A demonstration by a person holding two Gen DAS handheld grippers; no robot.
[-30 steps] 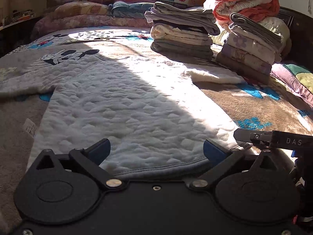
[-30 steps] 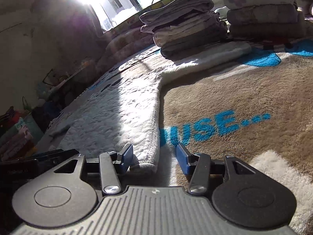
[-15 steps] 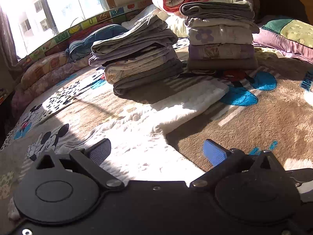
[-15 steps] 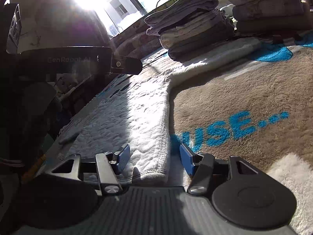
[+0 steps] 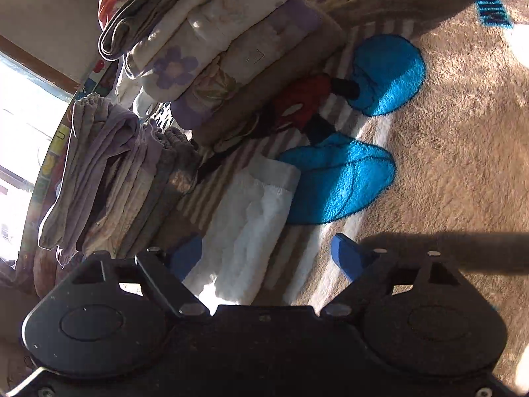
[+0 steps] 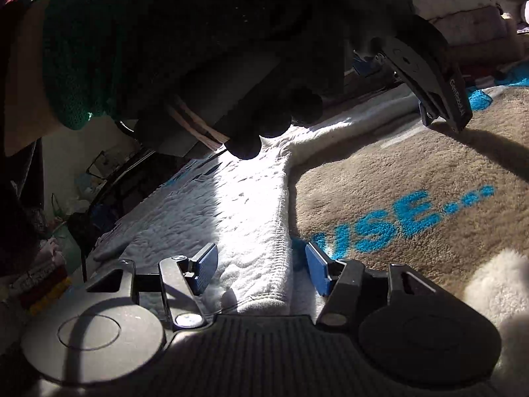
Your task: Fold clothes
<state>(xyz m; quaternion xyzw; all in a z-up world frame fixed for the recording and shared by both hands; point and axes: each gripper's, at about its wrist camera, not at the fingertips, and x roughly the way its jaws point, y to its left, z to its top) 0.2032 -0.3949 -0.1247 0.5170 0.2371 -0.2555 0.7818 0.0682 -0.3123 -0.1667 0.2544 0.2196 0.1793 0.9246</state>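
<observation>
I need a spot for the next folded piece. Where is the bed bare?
Bare blanket lies right of the white garment, around the blue lettering. Crowded: the folded stacks behind the sleeve, where the left gripper hovers.

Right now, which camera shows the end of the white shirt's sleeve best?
The left wrist view: the white quilted shirt's sleeve lies lit ahead of the open left gripper, grey cuff showing. The right wrist view shows the hem between the open right gripper; the sleeve is distant, partly behind a dark gloved hand.

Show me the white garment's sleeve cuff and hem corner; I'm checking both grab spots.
sleeve cuff (image 5: 276,173), left wrist view, grey band at the sleeve's end.
hem corner (image 6: 264,294), right wrist view, stitched edge between the open fingers.
</observation>
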